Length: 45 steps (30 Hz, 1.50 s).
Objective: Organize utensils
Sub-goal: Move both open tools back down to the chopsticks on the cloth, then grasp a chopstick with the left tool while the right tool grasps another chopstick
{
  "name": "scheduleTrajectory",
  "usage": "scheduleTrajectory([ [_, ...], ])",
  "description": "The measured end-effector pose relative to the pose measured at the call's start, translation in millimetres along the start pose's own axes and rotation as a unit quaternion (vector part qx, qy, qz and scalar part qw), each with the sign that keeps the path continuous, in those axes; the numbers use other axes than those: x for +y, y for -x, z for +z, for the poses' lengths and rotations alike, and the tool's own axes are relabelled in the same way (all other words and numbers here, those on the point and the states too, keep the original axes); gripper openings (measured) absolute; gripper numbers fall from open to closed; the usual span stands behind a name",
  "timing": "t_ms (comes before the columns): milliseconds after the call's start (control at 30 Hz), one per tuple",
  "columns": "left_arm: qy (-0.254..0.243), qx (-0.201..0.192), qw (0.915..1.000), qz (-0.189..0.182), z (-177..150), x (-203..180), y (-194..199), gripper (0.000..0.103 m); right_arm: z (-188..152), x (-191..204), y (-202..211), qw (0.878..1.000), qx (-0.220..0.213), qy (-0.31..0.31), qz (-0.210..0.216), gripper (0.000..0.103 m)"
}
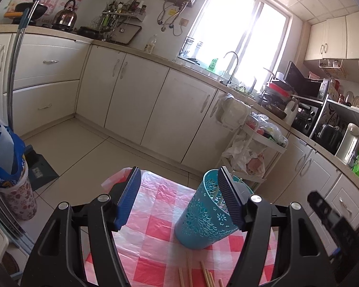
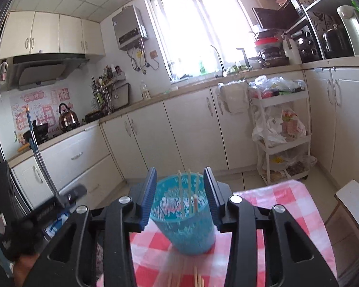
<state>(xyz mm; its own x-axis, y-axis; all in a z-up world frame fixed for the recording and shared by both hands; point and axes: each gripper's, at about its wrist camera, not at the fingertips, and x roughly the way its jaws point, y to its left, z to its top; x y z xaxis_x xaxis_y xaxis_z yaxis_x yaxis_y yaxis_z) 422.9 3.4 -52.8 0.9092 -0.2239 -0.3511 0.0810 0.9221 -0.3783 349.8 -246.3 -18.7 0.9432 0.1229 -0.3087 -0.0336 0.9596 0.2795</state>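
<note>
From my remote station, the left gripper (image 1: 179, 198) stood with its blue-padded jaws wide apart and nothing clamped, its right-hand pad in front of the rim of the teal perforated utensil holder (image 1: 203, 217); whether it touched the rim I could not tell. The holder stood upright at lower centre of the left wrist view on the pink-and-white checked tablecloth (image 1: 153, 215), a few chopsticks already inside it. More loose chopsticks (image 1: 198, 275) lay flat on the cloth along the bottom edge, just in front of the holder. In the right wrist view, the right gripper (image 2: 179, 196) held its jaws apart on either side of the same holder, gripping nothing, with several chopsticks in the holder (image 2: 189, 191) standing upright above the rim between the pads; that view was somewhat blurred around the holder. Beyond the table, cream kitchen cabinets (image 1: 136, 95) ran across the middle of the frame under a pale countertop. A kettle (image 1: 65, 15) sat at upper left, a bright window (image 1: 237, 33) glared at upper centre, and a white tiered cart (image 2: 282, 134) stuffed with plastic bags stood at right.
</note>
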Motion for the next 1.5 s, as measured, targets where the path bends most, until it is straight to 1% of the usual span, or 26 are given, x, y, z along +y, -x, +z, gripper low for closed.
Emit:
scheduleTrajectory([
  [100,-0.028,0.003,0.9995,0.014,-3.2,-8.4,0.3,0.063,-32.3,-8.3,7.5,0.999,0.052,0.003,-0.015,0.040],
  [233,-0.054,0.010,0.9982,0.024,-6.3,-17.9,-0.3,0.064,-77.5,-24.6,9.5,0.992,0.119,-0.006,-0.038,0.040],
  [300,-0.070,0.012,0.9970,0.030,-8.7,-22.0,0.4,0.065,-99.3,-33.5,5.0,0.986,0.160,-0.008,-0.052,0.040],
  [400,-0.085,0.021,0.9956,0.032,-11.2,-27.4,-1.8,0.067,-122.8,-42.0,-3.4,0.977,0.204,-0.014,-0.066,0.040],
  [533,-0.091,0.044,0.9942,0.037,-14.3,-24.5,-9.9,0.069,-137.8,-41.7,-16.3,0.969,0.237,0.001,-0.065,0.037],
  [700,-0.101,0.101,0.9887,0.043,-25.6,-16.5,-27.1,0.069,-153.6,-39.2,-29.7,0.961,0.269,0.024,-0.066,0.034],
  [733,-0.106,0.117,0.9866,0.042,-29.9,-15.8,-30.9,0.069,-156.3,-39.2,-32.3,0.959,0.276,0.026,-0.064,0.034],
  [833,-0.132,0.168,0.9761,0.041,-47.8,-15.6,-43.9,0.069,-163.5,-37.8,-38.3,0.954,0.290,0.038,-0.069,0.031],
  [900,-0.147,0.208,0.9664,0.034,-65.9,-16.7,-49.8,0.069,-167.8,-36.2,-41.6,0.950,0.298,0.050,-0.073,0.028],
  [967,-0.160,0.239,0.9573,0.029,-84.3,-21.6,-53.3,0.069,-171.5,-35.0,-45.1,0.947,0.304,0.061,-0.078,0.024],
  [1000,-0.171,0.248,0.9532,0.027,-92.9,-25.4,-53.7,0.069,-173.6,-34.1,-47.1,0.946,0.308,0.068,-0.081,0.023],
  [1033,-0.185,0.257,0.9483,0.027,-102.1,-30.3,-54.4,0.069,-174.9,-33.6,-47.8,0.945,0.308,0.075,-0.083,0.023],
  [1100,-0.204,0.268,0.9413,0.028,-114.8,-37.0,-56.2,0.069,-176.0,-31.6,-47.8,0.943,0.306,0.096,-0.091,0.020],
  [1200,-0.216,0.283,0.9340,0.034,-130.0,-41.0,-60.8,0.069,-175.8,-35.5,-47.4,0.941,0.300,0.111,-0.108,0.012],
  [1267,-0.224,0.292,0.9288,0.040,-137.6,-40.9,-65.3,0.069,-173.0,-45.3,-46.5,0.942,0.297,0.098,-0.119,0.008],
  [1333,-0.231,0.301,0.9242,0.047,-145.5,-41.0,-70.7,0.069,-169.9,-56.7,-44.8,0.943,0.297,0.078,-0.124,0.007],
  [1400,-0.231,0.309,0.9213,0.049,-151.0,-39.3,-74.7,0.069,-166.7,-66.1,-43.1,0.946,0.297,0.057,-0.121,0.007],
  [1500,-0.232,0.316,0.9188,0.047,-156.4,-40.6,-77.9,0.069,-165.0,-70.7,-42.3,0.947,0.298,0.043,-0.114,0.007],
])
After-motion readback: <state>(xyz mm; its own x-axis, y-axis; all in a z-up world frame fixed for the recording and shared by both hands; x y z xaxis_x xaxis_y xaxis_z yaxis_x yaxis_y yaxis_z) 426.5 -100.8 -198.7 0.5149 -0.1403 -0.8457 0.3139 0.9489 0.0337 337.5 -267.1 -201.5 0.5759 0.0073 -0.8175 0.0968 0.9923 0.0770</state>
